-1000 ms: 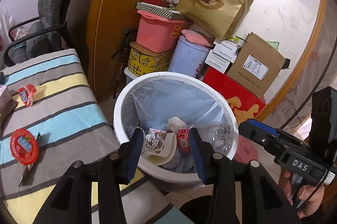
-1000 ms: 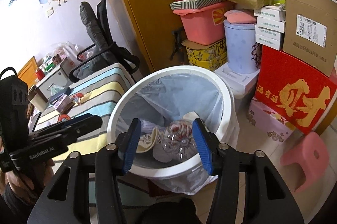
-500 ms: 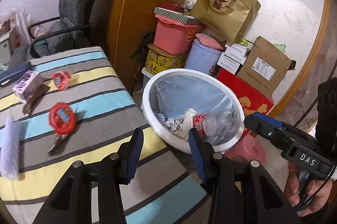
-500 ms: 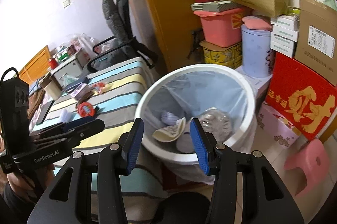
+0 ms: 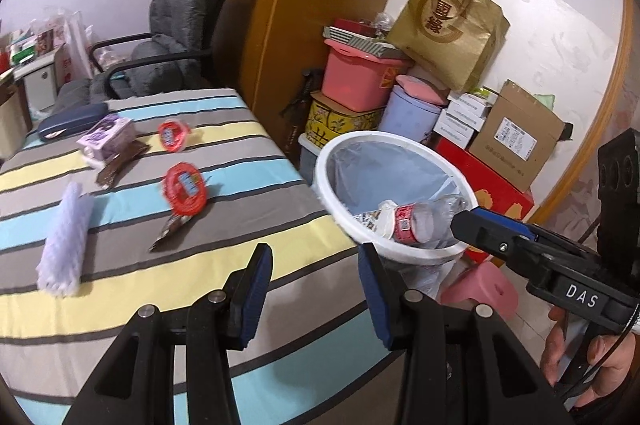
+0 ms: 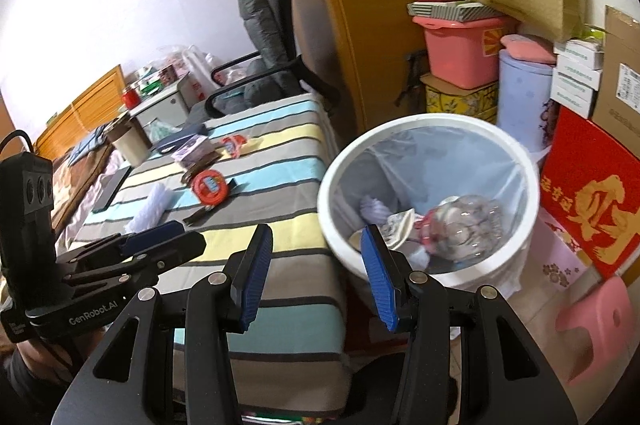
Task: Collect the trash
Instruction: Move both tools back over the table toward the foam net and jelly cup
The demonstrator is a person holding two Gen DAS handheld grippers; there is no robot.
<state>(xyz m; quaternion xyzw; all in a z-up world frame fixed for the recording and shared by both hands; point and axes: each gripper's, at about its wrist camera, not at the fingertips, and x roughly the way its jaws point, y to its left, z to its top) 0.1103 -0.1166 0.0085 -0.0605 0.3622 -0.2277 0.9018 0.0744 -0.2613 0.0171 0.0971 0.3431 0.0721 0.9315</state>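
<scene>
- Trash lay spread on the striped tabletop (image 5: 132, 289): a red foil lid (image 5: 185, 188) at about 10 o'clock from your left gripper (image 5: 314, 289), a second red lid (image 5: 173, 134) beyond it, a dark wrapper (image 5: 170, 227) poking from under the nearer lid, a white foam sleeve (image 5: 66, 231) at 9 o'clock, and a purple pack (image 5: 107, 141) far back.
- Both tools were empty: your left gripper's jaws stood parted with nothing between them, and your right gripper (image 6: 316, 277) was likewise spread over bare cloth.
- You could have judged the lids as thin, light and floppy, so a pinch at a raised rim edge would have suited better than a flat press.
- Likely soft and crushable, the foam sleeve looked best taken across its middle.
- Flat and probably slippery, the wrapper offered its free lower end as the handhold.
- White bin (image 6: 430, 197) stood just off the table's edge at 1 o'clock, already holding a crushed bottle (image 6: 464, 221) and paper.
- Open cloth lay between you and the lids; stacked boxes (image 5: 516, 135) crowded only the bin's far side.
</scene>
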